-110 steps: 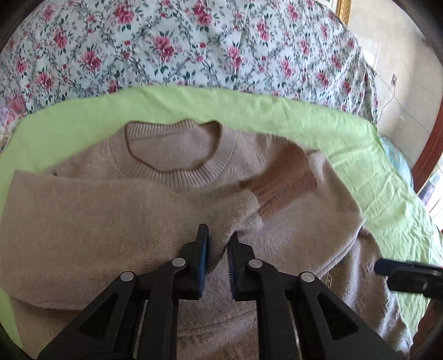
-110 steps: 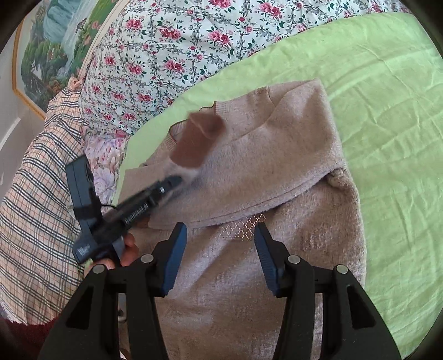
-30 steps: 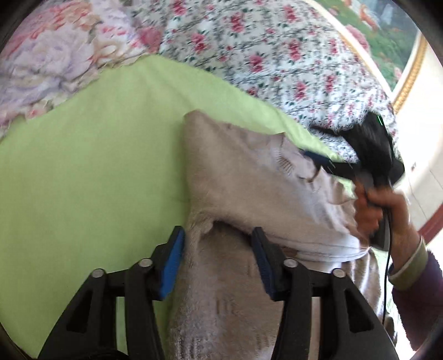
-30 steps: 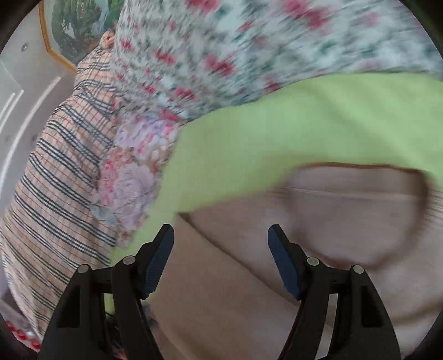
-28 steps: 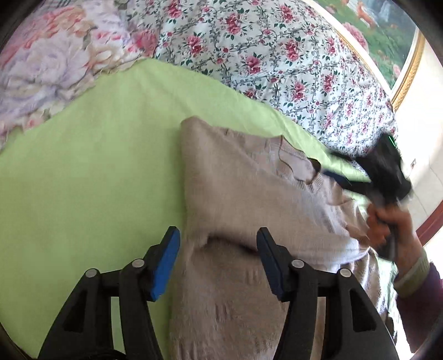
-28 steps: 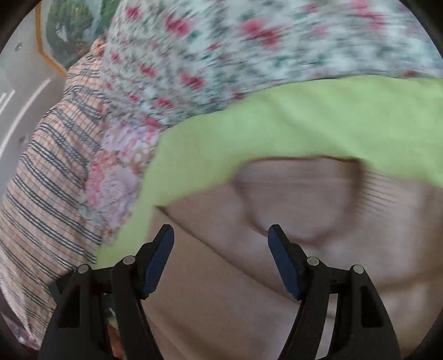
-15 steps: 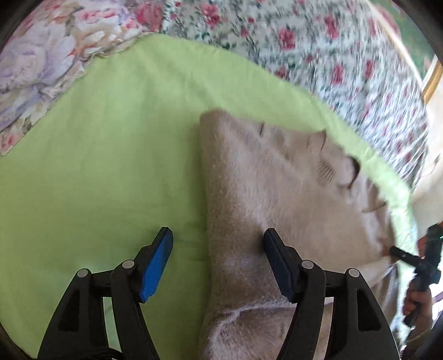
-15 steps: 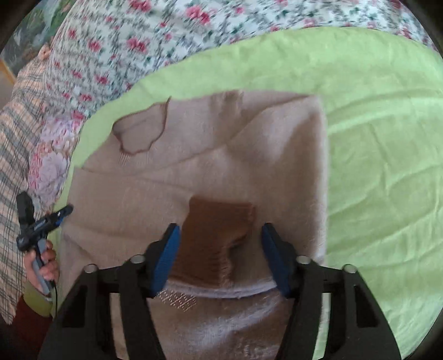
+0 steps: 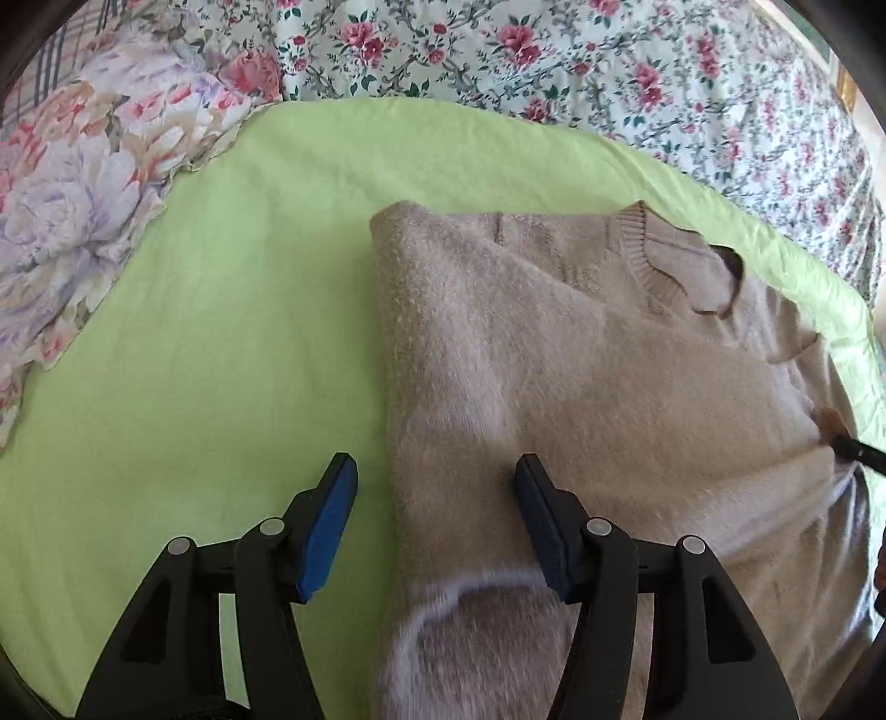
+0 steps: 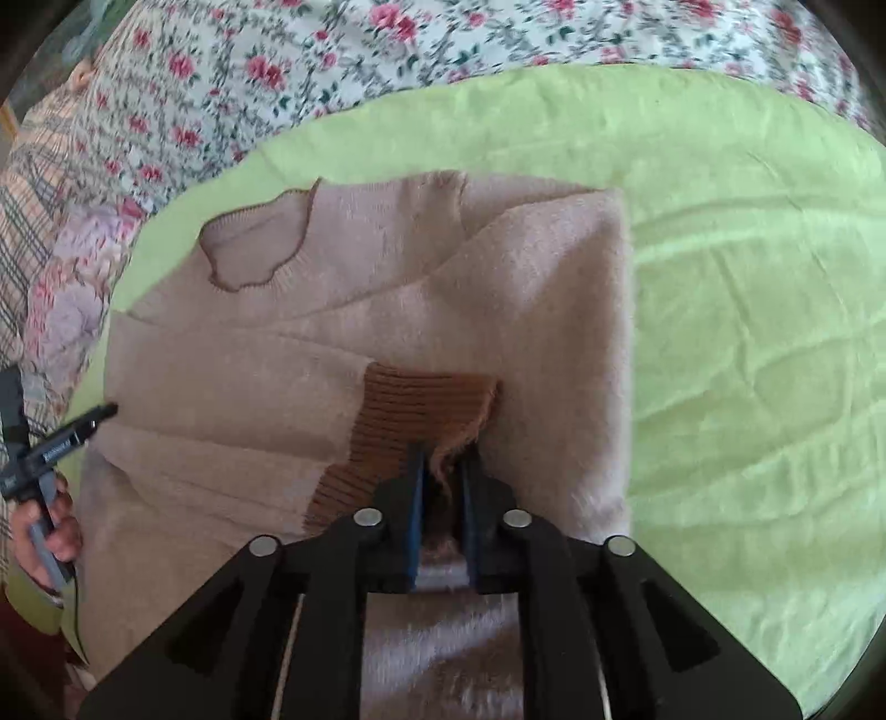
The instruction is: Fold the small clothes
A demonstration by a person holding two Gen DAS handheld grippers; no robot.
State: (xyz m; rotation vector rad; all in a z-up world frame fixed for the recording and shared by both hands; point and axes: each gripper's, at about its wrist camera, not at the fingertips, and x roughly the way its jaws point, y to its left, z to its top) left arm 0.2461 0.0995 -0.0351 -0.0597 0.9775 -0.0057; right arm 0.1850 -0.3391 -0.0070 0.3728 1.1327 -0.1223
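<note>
Beige knit sweater (image 10: 387, 310) lies on the green sheet (image 10: 747, 277), both sleeves folded in across its chest. My right gripper (image 10: 441, 471) has its jaws nearly together and closing on the brown ribbed cuff (image 10: 410, 410), whose frayed edge sits between the pads. My left gripper (image 9: 434, 512) straddles the sweater's folded side edge, jaws well apart and closing. Floral bedding (image 9: 498, 50) lies beyond.

This is a bedroom in a home. A bed (image 9: 232, 310) is spread with a lime-green sheet (image 10: 747, 310), a rose-print quilt (image 9: 554, 61) lies bunched beyond it, and a pillow (image 9: 83, 183) with large pastel flowers sits beside a checked cloth (image 10: 33, 183).
</note>
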